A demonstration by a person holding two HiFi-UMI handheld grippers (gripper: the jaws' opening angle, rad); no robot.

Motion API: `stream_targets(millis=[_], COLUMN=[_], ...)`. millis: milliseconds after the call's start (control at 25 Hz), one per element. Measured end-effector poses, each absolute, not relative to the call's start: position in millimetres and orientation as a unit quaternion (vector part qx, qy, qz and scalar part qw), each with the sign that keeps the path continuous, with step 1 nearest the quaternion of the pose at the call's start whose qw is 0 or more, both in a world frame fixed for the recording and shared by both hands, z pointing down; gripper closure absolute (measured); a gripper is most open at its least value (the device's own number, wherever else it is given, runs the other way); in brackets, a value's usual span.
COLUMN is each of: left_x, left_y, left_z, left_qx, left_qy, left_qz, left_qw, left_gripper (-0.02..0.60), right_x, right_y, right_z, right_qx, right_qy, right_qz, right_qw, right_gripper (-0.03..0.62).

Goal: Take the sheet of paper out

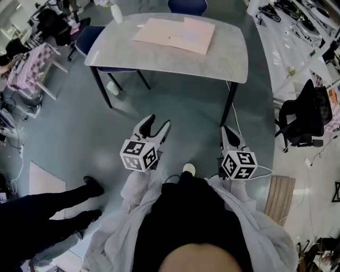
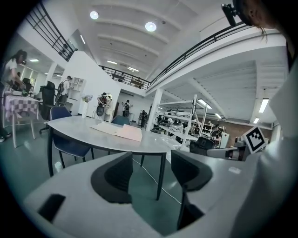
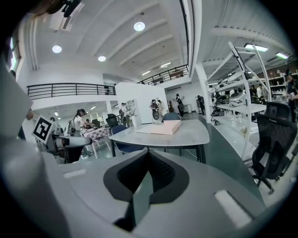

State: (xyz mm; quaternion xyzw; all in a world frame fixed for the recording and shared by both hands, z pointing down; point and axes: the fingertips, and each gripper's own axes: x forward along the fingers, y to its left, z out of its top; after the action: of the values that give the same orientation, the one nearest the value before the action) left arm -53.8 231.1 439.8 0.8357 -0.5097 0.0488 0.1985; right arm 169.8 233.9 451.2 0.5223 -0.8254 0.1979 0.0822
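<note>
A pale pink sheet of paper point(image 1: 175, 34) lies flat on the far half of the grey table point(image 1: 223, 58), on top of a wider pale layer. It also shows in the left gripper view as the paper point(image 2: 118, 131) and in the right gripper view as the paper point(image 3: 160, 127). Both grippers hang over the floor, well short of the table's near edge. My left gripper point(image 1: 159, 121) is open with nothing between its jaws point(image 2: 151, 160). My right gripper point(image 1: 228, 130) has its jaws together and holds nothing point(image 3: 148, 155).
A blue chair point(image 1: 87, 40) stands at the table's left end and another at its far side. A white bottle point(image 1: 117, 13) stands on the table's far left corner. A white cup point(image 1: 112, 88) lies under the table. A black office chair point(image 1: 308, 114) is at the right, a person's legs point(image 1: 48, 207) at the lower left.
</note>
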Motion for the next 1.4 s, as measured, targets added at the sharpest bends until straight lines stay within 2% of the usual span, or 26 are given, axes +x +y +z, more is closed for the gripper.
stream_targets(millis=[400,920,1400], left_x=[-44.7,-51.5,-72.0], left_y=[179.7,166.8,45.7], left_z=[448.2,458.6,459.8], left_qx=[0.822,0.81,0.818], left_qy=[-0.53,-0.542,-0.524], left_qz=[0.031,0.035,0.036], left_qw=[0.204,0.222,0.233], left_gripper=[0.333,0.331,0.331], right_x=[178.5,165.4,143.7], right_y=[174.9,150.6,38.4], right_z=[455.2,466.6,472.1], right_qx=[0.5,0.478,0.491], right_qy=[-0.841,-0.849,-0.838], right_qz=[0.189,0.206,0.217], right_qw=[0.089,0.094,0.103], right_gripper=[0.586,0.586,0.586])
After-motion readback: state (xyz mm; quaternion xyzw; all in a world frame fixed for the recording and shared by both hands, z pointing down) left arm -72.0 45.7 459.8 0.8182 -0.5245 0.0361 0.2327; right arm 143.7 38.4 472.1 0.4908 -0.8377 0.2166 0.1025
